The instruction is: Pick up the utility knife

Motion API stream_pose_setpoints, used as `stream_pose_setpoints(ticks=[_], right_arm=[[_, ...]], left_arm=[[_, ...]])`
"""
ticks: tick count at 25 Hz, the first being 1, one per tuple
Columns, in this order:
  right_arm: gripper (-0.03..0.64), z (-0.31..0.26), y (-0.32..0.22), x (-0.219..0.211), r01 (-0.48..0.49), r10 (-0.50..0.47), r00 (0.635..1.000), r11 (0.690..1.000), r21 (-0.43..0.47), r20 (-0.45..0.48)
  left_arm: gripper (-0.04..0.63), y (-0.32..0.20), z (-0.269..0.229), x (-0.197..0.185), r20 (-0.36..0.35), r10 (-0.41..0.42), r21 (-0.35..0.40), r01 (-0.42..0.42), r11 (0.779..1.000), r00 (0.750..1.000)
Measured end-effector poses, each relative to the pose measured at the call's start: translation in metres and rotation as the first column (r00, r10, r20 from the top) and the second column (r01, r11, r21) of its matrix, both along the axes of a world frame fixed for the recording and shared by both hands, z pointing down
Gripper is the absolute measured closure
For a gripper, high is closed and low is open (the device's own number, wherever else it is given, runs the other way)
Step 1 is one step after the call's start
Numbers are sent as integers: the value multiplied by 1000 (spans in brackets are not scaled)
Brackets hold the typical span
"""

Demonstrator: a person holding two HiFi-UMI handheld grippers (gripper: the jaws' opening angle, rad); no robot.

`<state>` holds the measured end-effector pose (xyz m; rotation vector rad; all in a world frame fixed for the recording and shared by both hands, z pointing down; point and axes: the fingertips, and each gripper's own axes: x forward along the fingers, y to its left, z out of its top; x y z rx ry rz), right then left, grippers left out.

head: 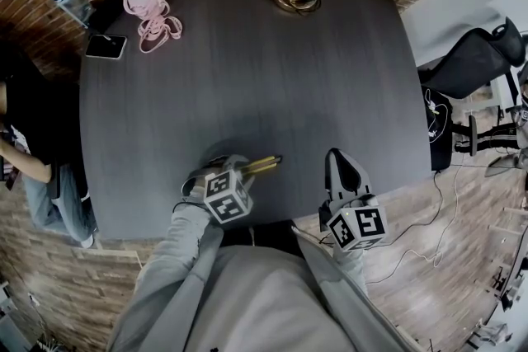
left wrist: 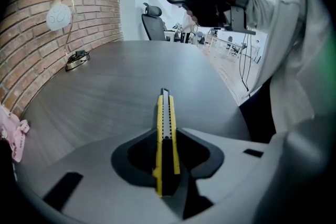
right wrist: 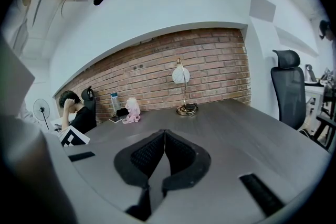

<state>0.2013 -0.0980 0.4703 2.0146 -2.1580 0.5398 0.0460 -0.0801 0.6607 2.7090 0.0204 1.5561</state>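
I've got the slim yellow-and-black utility knife point(left wrist: 164, 110) standing on edge, its rear half pinched in my left gripper point(left wrist: 167, 134), nose sticking out over the dark grey table point(head: 247, 70), by its near edge.

Lighting and picture quality: soft, even room light is falling on the dark table point(head: 247, 78), throwing only faint shadows; a pale sheen is lying on the tabletop ahead of the left gripper point(left wrist: 167, 136). Fisheye curvature is bending the brick wall point(right wrist: 210, 60) and the table edges, and black vignetting is closing every corner. The utility knife point(left wrist: 165, 118) is reading sharp; the gripper's own body, nearest the lens, is blurring.
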Motion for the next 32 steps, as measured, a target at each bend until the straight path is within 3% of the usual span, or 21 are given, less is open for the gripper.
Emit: stream_pose_setpoints(ticks=[5, 20, 25, 32], right_arm=[[599, -4, -4, 1, 8, -8, 1000, 1000, 7, -6], [598, -24, -14, -6, 67, -65, 998, 996, 56, -26], [600, -30, -17, -9, 92, -90, 995, 993, 75, -30], [600, -40, -19, -15, 127, -123, 992, 986, 104, -37]], left_arm=[[472, -3, -3, 0, -3, -6, 21, 6, 1000, 1000], [472, -28, -55, 7, -119, -124, 89, 135, 987, 985], [472, -44, -80, 7, -167, -167, 144, 192, 971, 972], [472, -68, -120, -6, -234, -242, 212, 292, 932, 942]])
